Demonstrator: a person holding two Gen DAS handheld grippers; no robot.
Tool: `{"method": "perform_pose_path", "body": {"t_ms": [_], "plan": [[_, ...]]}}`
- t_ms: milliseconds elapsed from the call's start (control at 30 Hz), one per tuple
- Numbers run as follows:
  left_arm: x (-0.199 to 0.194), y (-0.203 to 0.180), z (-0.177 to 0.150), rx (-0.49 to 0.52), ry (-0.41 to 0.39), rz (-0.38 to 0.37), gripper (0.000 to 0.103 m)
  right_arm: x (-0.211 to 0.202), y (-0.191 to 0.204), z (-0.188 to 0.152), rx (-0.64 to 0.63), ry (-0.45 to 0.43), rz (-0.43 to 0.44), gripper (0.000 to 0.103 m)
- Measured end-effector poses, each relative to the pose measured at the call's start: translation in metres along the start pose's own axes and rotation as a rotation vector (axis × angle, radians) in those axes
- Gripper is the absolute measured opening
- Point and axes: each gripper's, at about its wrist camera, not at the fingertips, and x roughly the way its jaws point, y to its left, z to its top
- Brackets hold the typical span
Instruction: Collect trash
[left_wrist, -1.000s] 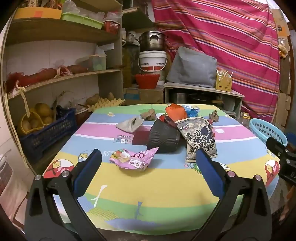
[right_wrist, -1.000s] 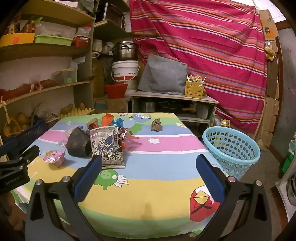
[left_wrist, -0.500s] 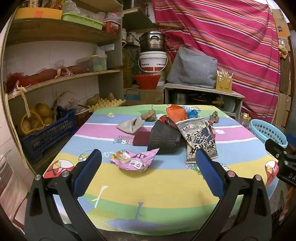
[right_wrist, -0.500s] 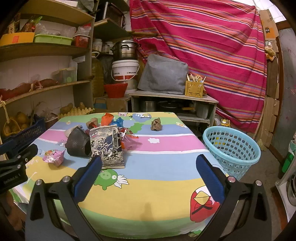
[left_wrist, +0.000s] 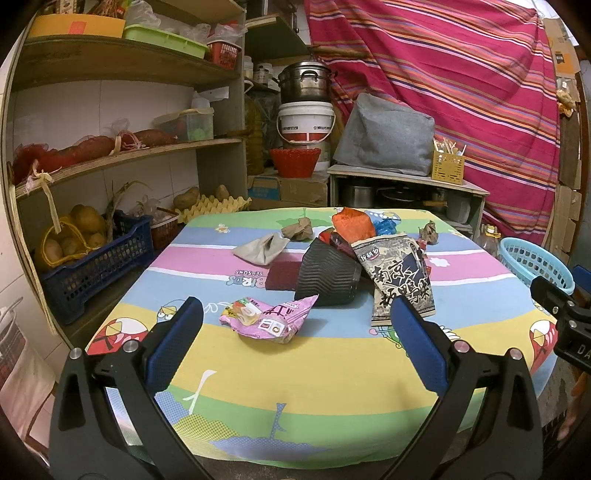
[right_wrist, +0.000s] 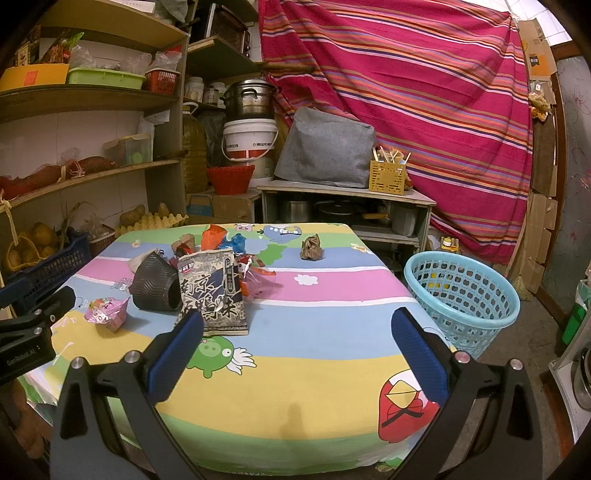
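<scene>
Trash lies on a table with a cartoon cloth (left_wrist: 332, 373): a pink wrapper (left_wrist: 267, 320), a black ribbed cup on its side (left_wrist: 327, 276), a grey snack bag (left_wrist: 400, 277), an orange wrapper (left_wrist: 351, 223), crumpled brown paper (right_wrist: 312, 248). A light blue basket (right_wrist: 461, 295) stands on the floor right of the table. My left gripper (left_wrist: 295, 332) is open, just short of the pink wrapper. My right gripper (right_wrist: 295, 336) is open above the table's near edge, holding nothing.
Wooden shelves (left_wrist: 122, 158) with potatoes and crates line the left wall. A low cabinet (right_wrist: 347, 206) with pots and a grey cushion stands behind the table. A striped red cloth (right_wrist: 424, 92) hangs at the back.
Both views have shifted very slightly. The trash has not moved and both grippers stay open.
</scene>
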Motion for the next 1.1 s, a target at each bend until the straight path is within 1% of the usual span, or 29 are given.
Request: {"method": "perform_pose_path", "body": {"t_ms": [1100], "plan": [[-0.0021,0.0035,0.0,0.0,-0.002,0.001,0.098,0.0012,-0.0027,0.0004,0.005,0.005,0.004,0.099]]}}
